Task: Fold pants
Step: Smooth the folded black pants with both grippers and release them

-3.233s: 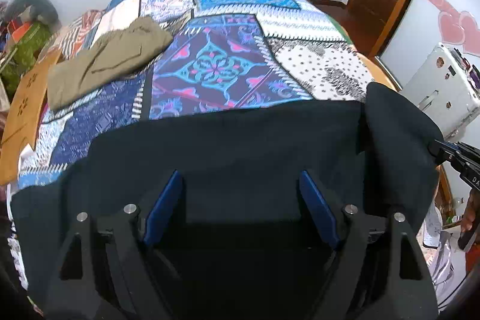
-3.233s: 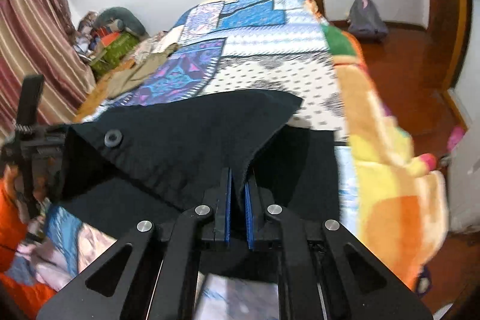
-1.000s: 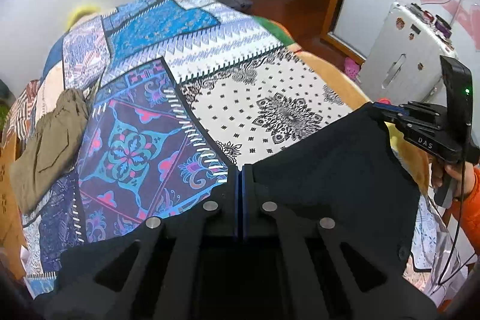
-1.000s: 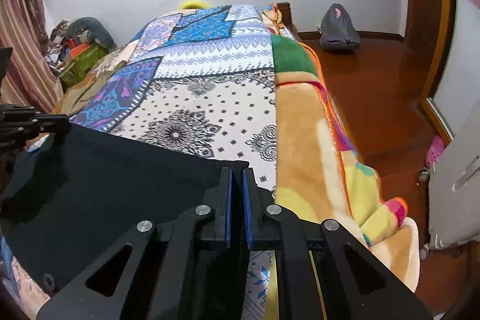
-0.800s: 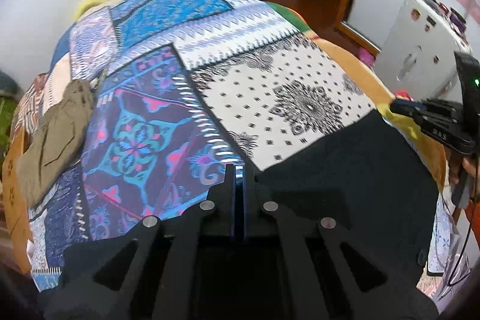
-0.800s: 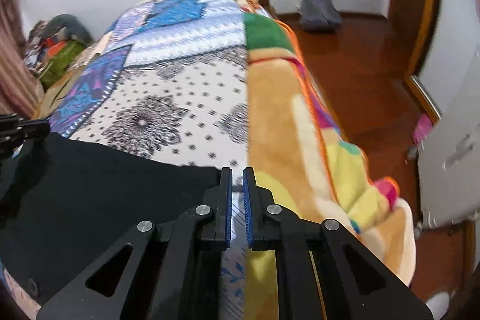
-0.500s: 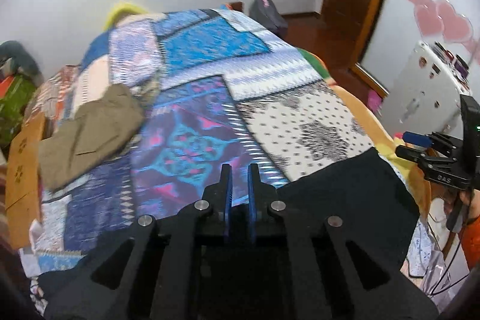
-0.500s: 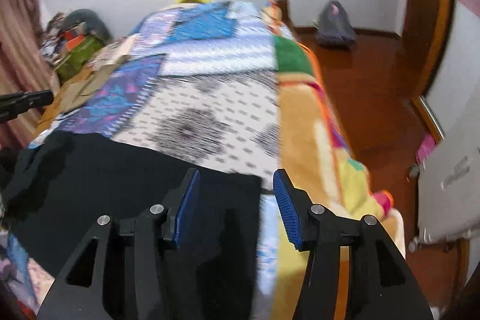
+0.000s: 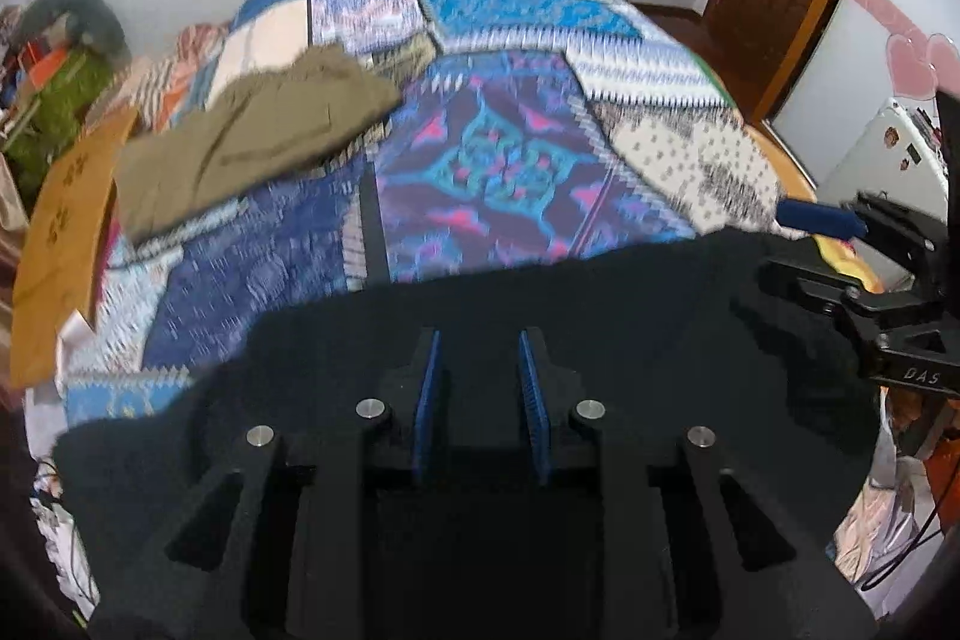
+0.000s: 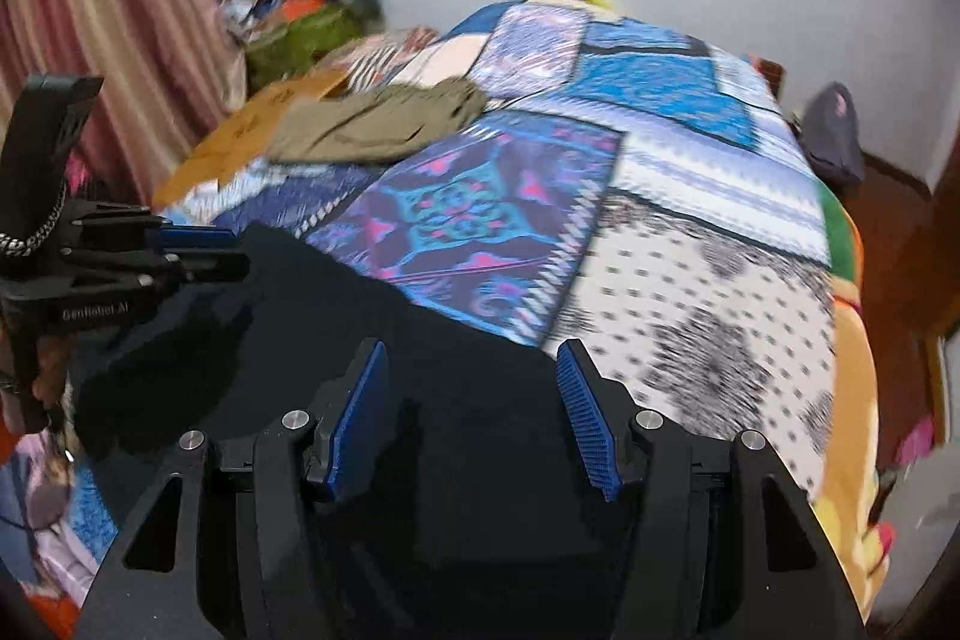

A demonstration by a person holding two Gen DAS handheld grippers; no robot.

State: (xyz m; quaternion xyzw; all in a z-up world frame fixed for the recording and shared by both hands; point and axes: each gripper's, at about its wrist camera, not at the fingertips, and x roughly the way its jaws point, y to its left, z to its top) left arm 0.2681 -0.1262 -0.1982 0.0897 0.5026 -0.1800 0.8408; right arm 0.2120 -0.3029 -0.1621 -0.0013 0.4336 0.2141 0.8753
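**Both claws let go of the black pants on the bed**

We start at our left claw (image 9: 480, 388). Its blue pads (image 9: 427, 400) stand a little apart, and the jaws have just been opening. A second ago they were pressed shut on a fold of cloth. Now nothing sits pinched between them; the black pants (image 9: 630, 328) lie flat beneath and in front of the tips.

Our right claw (image 10: 474, 418) is spread wider, its jaws also freshly opened after a shut grip on the pants' far corner. The gap between its pads shows only dark cloth lying below, not held.

Moving outward, the pants spread as one dark sheet across the near end of the bed (image 9: 510, 160), over the patchwork quilt. In each wrist view we see the other claw at the edge of the cloth: the right one at the right side, the left one at the left side.

Further up the quilt, well apart, lies a khaki garment (image 9: 252, 142), and past it a brown cardboard piece (image 9: 66, 232) at the bed's left edge.

We judge that a fold has just been laid down and released. The next grip probably falls on an edge of the pants for a further fold.
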